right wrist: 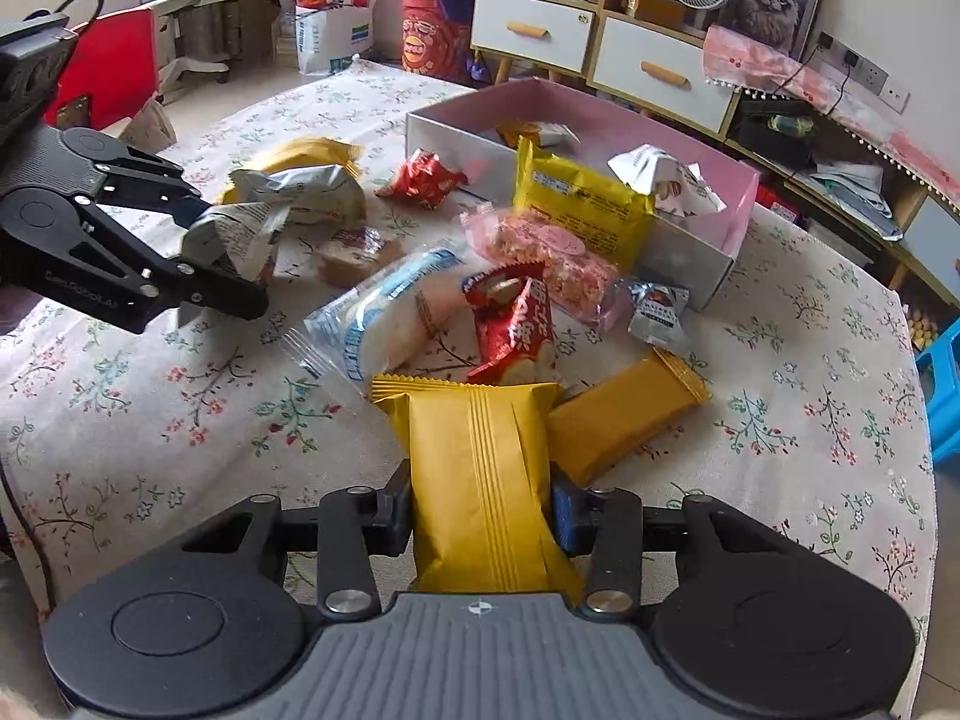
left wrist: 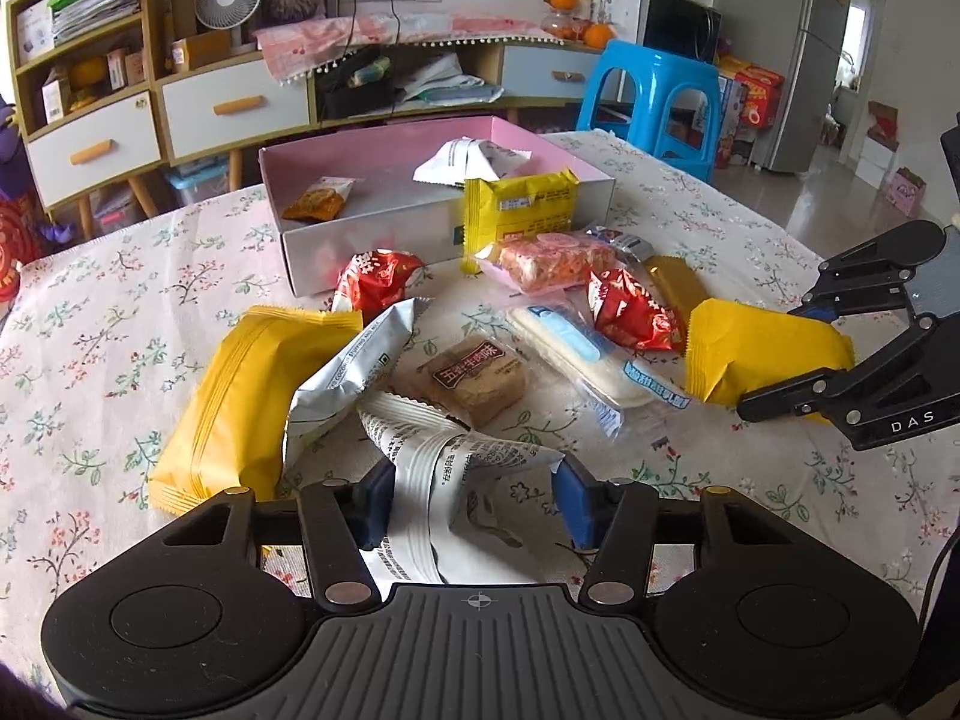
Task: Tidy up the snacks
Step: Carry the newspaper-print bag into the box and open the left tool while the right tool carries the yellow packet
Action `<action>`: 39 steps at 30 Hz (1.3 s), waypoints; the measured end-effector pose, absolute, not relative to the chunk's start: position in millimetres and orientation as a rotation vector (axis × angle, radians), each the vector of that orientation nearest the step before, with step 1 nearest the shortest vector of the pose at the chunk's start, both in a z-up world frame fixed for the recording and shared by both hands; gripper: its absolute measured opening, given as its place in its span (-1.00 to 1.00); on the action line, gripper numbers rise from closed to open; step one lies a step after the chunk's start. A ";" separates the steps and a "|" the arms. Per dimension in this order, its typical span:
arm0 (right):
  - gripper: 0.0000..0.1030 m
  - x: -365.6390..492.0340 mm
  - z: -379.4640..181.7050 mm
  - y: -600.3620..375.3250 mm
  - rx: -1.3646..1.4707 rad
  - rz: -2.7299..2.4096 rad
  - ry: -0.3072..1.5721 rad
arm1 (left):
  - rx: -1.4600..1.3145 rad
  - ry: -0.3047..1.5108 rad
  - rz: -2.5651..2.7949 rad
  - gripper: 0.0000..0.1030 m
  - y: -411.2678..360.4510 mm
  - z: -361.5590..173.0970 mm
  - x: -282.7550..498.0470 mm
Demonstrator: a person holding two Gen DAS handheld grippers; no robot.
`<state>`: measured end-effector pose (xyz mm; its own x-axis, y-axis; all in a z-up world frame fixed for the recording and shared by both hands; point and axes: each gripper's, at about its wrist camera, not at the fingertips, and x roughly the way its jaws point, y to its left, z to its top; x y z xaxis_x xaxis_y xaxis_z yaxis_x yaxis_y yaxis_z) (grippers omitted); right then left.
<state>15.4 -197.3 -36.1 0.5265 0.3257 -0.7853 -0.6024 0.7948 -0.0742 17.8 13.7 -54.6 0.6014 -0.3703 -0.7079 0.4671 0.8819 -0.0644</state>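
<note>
done: few packets in pink-lined box (left wrist: 360, 147)
left: most snacks loose on bench (left wrist: 108, 324)
left gripper (left wrist: 474, 495): clamped on white packet (left wrist: 444, 468)
right gripper (right wrist: 483, 510): clamped on yellow packet (right wrist: 480, 480)

We are finding snack packets (left wrist: 480, 324) crowding centre frame before the box (left wrist: 360, 252); floral tablecloth (left wrist: 90, 360) lying clear at left.
</note>
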 end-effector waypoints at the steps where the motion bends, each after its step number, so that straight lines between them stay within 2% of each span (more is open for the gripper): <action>1: -0.37 14.8 -34.4 -197.2 -0.356 0.571 0.843 | 0.130 0.788 -0.489 -0.05 13.8 -53.9 17.4; 2: -0.37 14.4 -32.6 -197.4 -0.350 0.569 0.837 | 0.131 0.786 -0.489 -0.10 13.9 -53.0 16.5; 3: -0.37 14.2 -30.5 -197.8 -0.341 0.568 0.831 | 0.138 0.788 -0.484 -0.53 13.4 -52.3 16.3; 4: -0.37 14.3 -28.2 -198.5 -0.327 0.567 0.825 | 0.128 0.797 -0.488 -0.54 14.2 -51.7 16.9; 39: -0.38 43.2 21.4 -208.7 -0.152 0.428 0.713 | 0.047 0.689 -0.467 -0.56 9.7 -3.5 29.5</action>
